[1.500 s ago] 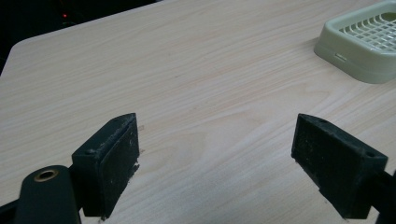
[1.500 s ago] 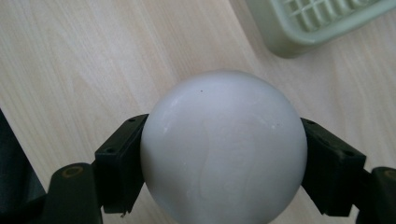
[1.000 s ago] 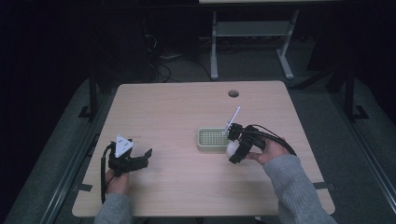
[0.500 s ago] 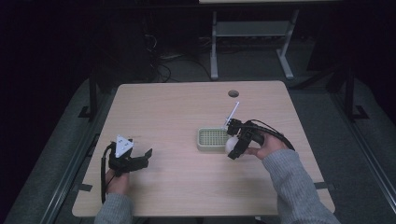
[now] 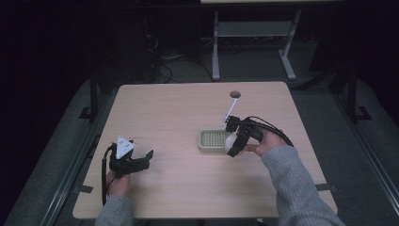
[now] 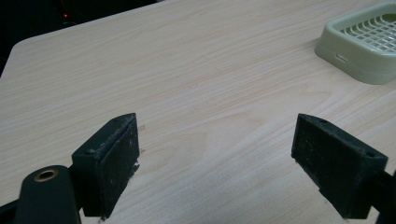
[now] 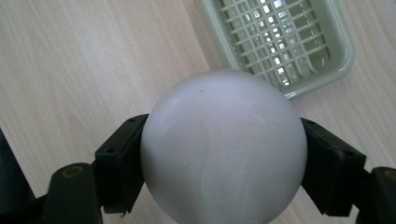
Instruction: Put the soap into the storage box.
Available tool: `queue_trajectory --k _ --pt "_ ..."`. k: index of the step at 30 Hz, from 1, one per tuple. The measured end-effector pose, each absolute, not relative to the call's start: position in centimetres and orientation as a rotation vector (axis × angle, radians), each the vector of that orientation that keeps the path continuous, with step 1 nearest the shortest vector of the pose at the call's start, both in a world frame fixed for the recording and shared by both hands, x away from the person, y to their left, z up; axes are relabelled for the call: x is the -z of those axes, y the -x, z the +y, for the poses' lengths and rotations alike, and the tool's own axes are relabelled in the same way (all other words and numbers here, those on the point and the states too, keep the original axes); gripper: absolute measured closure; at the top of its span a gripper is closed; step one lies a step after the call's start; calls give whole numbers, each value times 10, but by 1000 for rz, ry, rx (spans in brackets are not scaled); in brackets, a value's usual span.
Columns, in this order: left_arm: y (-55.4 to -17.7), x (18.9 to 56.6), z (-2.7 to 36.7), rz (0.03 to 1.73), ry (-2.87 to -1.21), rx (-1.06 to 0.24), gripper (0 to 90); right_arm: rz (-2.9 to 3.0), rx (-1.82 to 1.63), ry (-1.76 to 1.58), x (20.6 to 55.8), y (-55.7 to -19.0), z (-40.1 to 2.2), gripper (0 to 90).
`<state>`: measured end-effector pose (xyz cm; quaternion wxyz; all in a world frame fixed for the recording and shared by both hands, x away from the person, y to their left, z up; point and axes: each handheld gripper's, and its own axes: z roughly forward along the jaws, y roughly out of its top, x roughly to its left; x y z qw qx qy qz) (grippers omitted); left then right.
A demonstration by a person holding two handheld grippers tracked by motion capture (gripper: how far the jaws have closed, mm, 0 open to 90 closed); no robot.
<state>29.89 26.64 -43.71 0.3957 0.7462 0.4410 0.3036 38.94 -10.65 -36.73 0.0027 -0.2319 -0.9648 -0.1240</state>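
We see the right gripper (image 7: 224, 154) clamped on a white ball (image 7: 224, 149), one black jaw pressed against each side of it, so the pick-up looks done. In the high view that gripper (image 5: 234, 143) holds the ball (image 5: 231, 142) just off the near right corner of a pale green slatted tray (image 5: 211, 139), which sits ahead of the gripper on the wooden worktop (image 5: 188, 108). From the right gripper's own camera the tray (image 7: 299, 70) lies just beyond the ball and looks empty, so we judge that what remains is to carry the ball forward over the tray and let go. The left gripper (image 6: 229, 154) rests low over bare worktop with its jaws wide apart, holding nothing, the tray (image 6: 364, 46) far off to its front right.
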Motion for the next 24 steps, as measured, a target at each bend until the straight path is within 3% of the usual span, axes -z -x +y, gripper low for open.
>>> queue_trajectory --k 24 --pt "-299 437 266 1119 -1891 -764 148 -3024 388 730 357 -412 -96 236"
